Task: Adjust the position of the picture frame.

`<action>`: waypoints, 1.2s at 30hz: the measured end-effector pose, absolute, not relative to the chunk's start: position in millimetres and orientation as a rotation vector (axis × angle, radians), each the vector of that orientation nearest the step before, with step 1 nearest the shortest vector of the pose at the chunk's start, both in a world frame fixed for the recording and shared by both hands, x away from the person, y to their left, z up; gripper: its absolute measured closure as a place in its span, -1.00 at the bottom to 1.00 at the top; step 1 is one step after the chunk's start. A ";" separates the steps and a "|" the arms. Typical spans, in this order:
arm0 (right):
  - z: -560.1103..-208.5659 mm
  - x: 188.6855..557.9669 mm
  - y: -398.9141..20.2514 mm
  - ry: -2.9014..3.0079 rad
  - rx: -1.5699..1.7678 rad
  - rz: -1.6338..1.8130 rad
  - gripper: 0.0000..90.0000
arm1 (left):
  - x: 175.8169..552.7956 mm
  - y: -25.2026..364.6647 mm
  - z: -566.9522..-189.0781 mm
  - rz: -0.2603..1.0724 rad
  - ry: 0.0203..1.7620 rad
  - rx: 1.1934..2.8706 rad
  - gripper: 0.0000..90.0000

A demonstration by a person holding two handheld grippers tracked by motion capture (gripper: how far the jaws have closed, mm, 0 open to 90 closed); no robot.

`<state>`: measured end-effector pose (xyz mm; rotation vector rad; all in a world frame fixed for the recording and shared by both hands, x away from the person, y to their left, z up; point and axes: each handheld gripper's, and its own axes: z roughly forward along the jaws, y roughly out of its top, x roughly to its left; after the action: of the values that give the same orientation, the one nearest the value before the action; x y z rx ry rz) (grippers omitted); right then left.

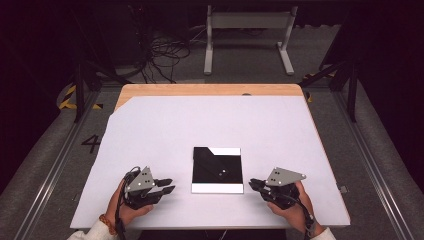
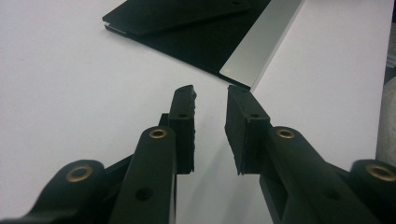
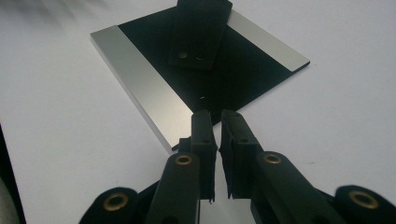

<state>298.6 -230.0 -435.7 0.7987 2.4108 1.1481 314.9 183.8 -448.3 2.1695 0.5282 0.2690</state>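
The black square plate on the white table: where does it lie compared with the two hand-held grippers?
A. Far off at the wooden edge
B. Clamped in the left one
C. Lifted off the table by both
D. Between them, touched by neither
D: in the high view the black square plate lies flat on the white table between the left gripper and the right gripper, with bare table on each side.

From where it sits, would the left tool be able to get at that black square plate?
Probably yes. The left tool lies just beside the black plate, tips aimed at its near corner, with bare white table between them and nothing in the way.
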 end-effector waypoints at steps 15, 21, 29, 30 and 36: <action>-436.6 301.8 -224.9 2.415 0.796 1.144 0.84 | 316.8 181.9 -451.3 0.266 0.519 2.187 0.64; -439.4 301.2 -222.6 2.454 0.772 1.148 1.00 | 330.5 169.9 -452.8 0.261 0.517 2.191 0.85; -452.3 298.3 -210.4 2.538 0.735 1.109 1.00 | 376.5 152.3 -452.5 0.282 0.579 2.195 0.89; -454.3 298.3 -208.7 2.547 0.728 1.099 1.00 | 380.2 151.1 -452.1 0.294 0.582 2.192 0.89; -458.3 297.6 -204.1 2.565 0.715 1.094 1.00 | 412.3 140.4 -450.9 0.298 0.635 2.175 0.90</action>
<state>297.6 -204.1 -458.3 0.7146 2.5653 1.0937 412.3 140.4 -450.9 2.1753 0.6354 0.2983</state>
